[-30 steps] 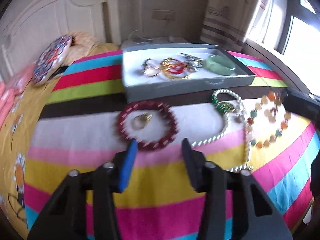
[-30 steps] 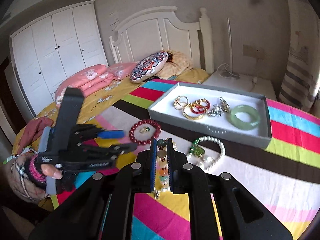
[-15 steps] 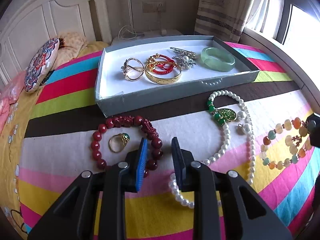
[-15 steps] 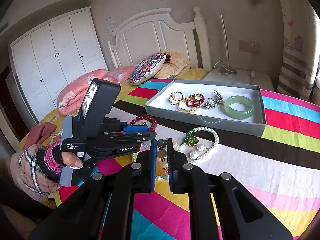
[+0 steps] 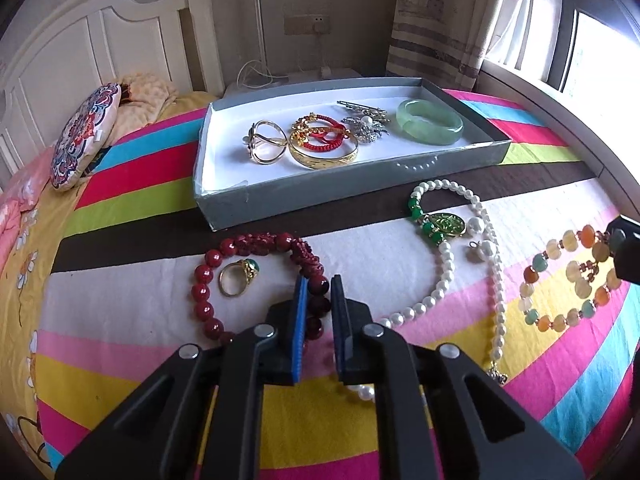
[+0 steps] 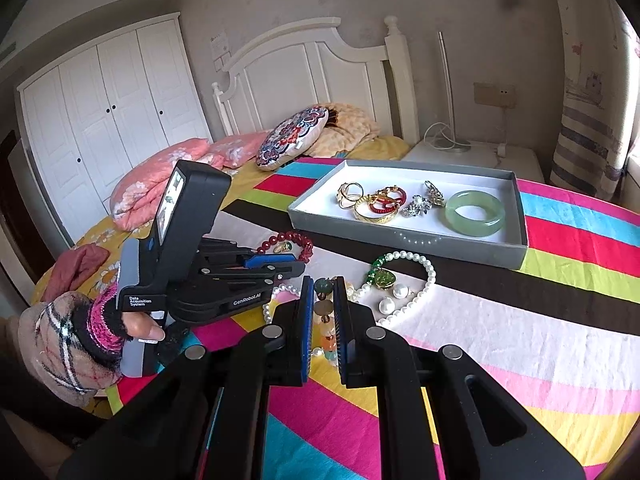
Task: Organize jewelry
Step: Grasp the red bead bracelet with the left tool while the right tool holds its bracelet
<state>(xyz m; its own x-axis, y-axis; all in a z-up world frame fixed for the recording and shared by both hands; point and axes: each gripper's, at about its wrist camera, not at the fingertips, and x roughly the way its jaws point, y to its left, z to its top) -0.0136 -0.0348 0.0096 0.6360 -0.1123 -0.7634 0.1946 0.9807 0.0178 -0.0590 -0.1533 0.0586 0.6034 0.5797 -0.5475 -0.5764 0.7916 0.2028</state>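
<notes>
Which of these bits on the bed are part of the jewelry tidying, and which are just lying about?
Part of the job:
- grey tray, already holding bangles
- red bead bracelet, between the closing left tongs
- gold ring
- pearl necklace
- pastel bead bracelet, gripped by the right tongs

Just lying about:
- patterned cushion
- pink pillows

You are working in a home bedroom. A white panelled headboard [image 6: 320,76] stands against the wall, with a patterned round cushion [image 6: 292,138] and pink pillows [image 6: 160,176] on the bed below it. A white built-in wardrobe [image 6: 104,120] fills one wall. A striped curtain [image 5: 436,24] hangs beside a bright window [image 5: 600,52], and a multicoloured striped blanket [image 5: 160,184] covers the bed.
</notes>
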